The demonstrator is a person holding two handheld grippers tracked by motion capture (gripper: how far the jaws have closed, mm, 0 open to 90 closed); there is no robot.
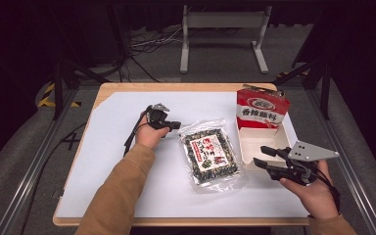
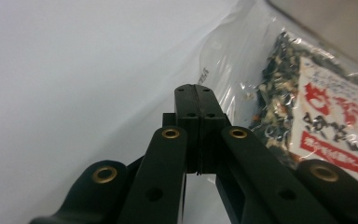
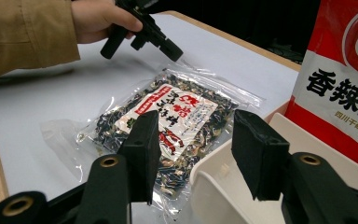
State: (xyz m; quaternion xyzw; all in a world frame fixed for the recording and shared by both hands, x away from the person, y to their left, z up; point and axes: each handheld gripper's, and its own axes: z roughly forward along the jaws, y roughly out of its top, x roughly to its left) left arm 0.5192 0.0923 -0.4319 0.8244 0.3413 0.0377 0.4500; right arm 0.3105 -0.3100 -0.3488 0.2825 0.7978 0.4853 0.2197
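While the white sheet [image 1: 127,161] lies bare left of and below the packet [image 1: 210,155] in the high view, the right side is crowded: the white tray [image 1: 264,144] sits just beside the packet's right edge, with a red bag [image 1: 260,110] standing upright at its far end. The tray's near part looks bare. The left gripper [image 1: 169,125] points right toward the packet's top left corner, the hand [image 1: 149,134] low over the sheet, sleeve coming from below. The right gripper [image 1: 269,157] points left over the tray's near corner.

From the left gripper view, the jaws stand pressed together with nothing between them, tips just at the packet's [image 2: 307,107] clear edge; open sheet [image 2: 74,70] stretches to the left.

From the right gripper view, the jaws stand apart and hold nothing, framing the tray's rim [image 3: 214,172] and the packet [image 3: 168,121] beyond. The left gripper [image 3: 172,50] hovers at the packet's far corner.
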